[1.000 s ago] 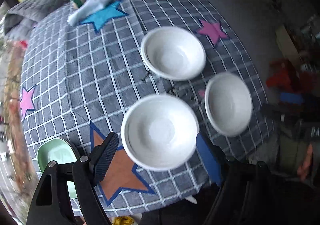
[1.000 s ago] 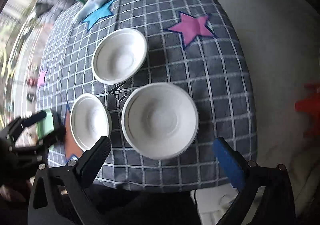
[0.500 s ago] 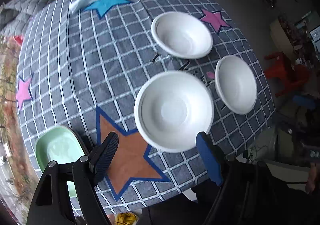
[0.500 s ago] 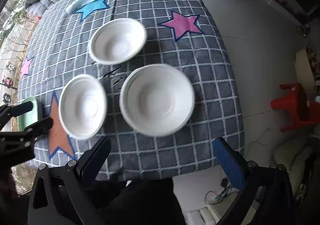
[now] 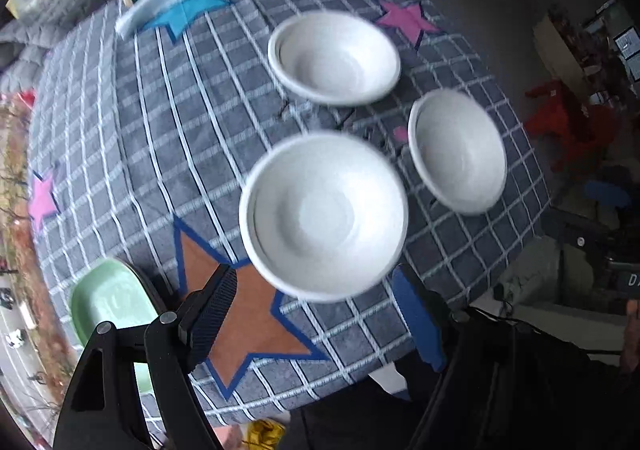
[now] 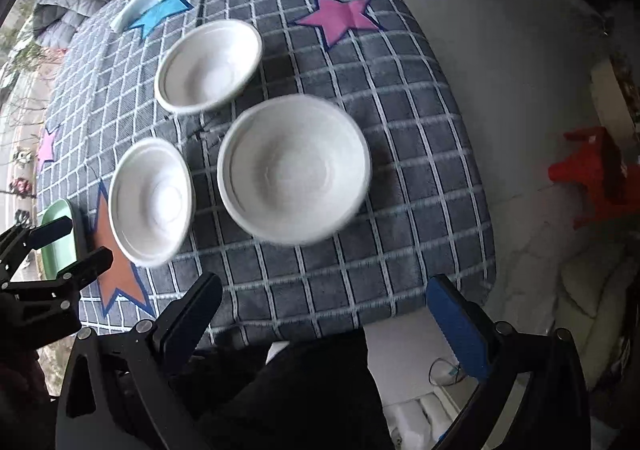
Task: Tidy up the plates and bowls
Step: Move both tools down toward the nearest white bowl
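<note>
Bowls occupy the near half of the table, three in a triangle, none touching. At the near left edge a green dish overhangs the tablecloth, unhandled. The left bowl rests partly on the orange star, straight ahead of the left gripper, whose fingers stand apart and hold nothing. The far bowl sits toward the table centre, beyond both. The right bowl lies straight ahead of the right gripper, likewise spread wide and empty, hovering off the near edge. Judgement: each gripper faces its own bowl; stacking probably begins with either.
</note>
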`<action>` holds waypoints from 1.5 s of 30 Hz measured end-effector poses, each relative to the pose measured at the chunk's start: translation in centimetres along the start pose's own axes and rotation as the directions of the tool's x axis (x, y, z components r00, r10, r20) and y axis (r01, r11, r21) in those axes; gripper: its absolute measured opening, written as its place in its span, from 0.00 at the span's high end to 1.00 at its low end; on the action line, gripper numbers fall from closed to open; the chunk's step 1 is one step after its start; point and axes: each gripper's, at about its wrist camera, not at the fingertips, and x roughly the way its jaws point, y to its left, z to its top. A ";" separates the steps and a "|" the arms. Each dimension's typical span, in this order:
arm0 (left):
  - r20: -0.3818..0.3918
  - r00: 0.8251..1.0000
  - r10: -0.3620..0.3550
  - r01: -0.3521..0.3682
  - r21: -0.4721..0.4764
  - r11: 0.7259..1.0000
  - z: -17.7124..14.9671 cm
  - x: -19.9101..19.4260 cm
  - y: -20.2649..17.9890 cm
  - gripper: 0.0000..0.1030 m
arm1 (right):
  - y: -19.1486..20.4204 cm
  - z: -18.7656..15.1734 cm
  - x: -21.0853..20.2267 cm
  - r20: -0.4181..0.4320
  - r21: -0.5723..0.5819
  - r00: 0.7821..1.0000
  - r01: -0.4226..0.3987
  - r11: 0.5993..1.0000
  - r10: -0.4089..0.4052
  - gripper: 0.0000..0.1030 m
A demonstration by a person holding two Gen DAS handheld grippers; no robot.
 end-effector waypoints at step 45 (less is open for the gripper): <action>-0.140 0.990 0.017 -0.049 -0.229 0.972 2.7 3.4 1.6 0.20 | -2.3 4.0 1.7 -0.021 -0.106 0.994 -0.105 0.989 0.103 0.00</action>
